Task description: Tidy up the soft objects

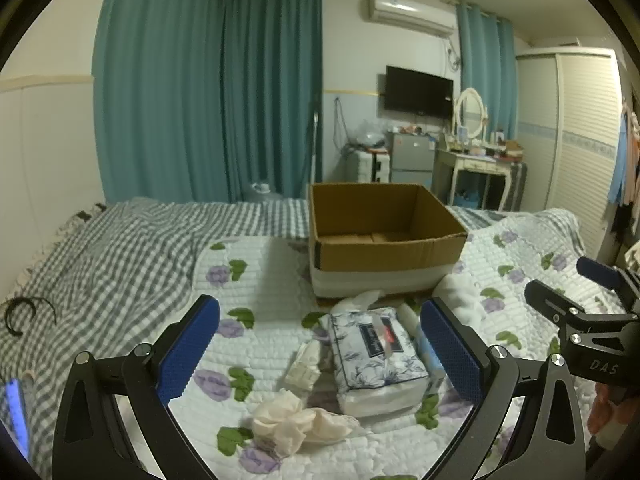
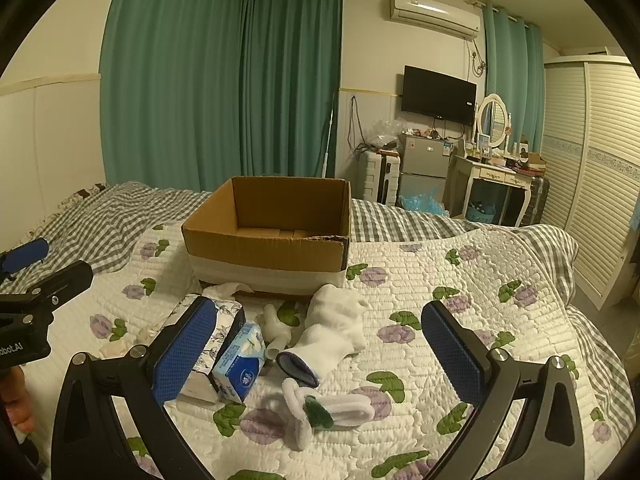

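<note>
Bedroom quiet, everything laid on the quilted bed [image 2: 460, 280]. From where I stand, the left claw [image 1: 320, 350] gapes wide over the floral tissue pack [image 1: 376, 360], empty; the right claw [image 2: 320, 350] is spread too, holding nothing, above the white socks [image 2: 336, 328]. Both hover just short of the cardboard box [image 2: 272, 236], which looks empty, presumably the bin for these soft things. Crumpled tissue [image 1: 296, 420] lies nearest, farther from the box than the pack. Bare quilt to the box's right leaves room; its near wall must be cleared.
</note>
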`<state>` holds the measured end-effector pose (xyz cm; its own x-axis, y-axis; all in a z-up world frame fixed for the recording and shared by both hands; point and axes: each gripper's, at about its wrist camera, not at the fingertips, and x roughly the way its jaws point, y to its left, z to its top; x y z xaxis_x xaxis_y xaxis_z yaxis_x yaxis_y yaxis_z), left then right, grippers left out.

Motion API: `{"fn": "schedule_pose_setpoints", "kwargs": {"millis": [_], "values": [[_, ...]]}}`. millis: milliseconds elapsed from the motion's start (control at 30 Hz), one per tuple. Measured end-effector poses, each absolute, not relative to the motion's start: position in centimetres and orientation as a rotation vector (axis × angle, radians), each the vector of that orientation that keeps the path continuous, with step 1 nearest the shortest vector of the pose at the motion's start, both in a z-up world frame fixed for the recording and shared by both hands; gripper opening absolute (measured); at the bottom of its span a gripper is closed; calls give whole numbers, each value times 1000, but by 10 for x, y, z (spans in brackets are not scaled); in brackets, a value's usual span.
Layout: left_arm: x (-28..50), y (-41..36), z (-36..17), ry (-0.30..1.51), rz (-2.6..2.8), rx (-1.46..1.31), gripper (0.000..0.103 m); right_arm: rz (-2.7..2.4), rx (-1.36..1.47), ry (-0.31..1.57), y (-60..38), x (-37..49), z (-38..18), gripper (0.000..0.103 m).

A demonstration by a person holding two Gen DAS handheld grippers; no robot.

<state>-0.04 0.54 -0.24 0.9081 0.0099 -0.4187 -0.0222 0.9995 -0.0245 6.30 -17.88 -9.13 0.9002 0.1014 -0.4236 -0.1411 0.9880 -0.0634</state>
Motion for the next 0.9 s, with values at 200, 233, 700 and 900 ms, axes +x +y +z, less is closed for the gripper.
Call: {"fn": "schedule_pose_setpoints", "kwargs": {"millis": [200, 233, 700, 900], "values": [[0, 4, -6, 432, 12, -27, 103, 126, -94, 435, -179, 63, -92, 103], [0, 4, -6, 432, 11, -29, 103, 126, -94, 436, -178, 63, -92, 103], [0, 4, -5, 432, 12, -29, 103, 127, -96, 437, -178, 64, -92, 103], [-1, 5, -5, 432, 12, -29, 103, 127, -94, 439, -178, 63, -93, 103]]}}
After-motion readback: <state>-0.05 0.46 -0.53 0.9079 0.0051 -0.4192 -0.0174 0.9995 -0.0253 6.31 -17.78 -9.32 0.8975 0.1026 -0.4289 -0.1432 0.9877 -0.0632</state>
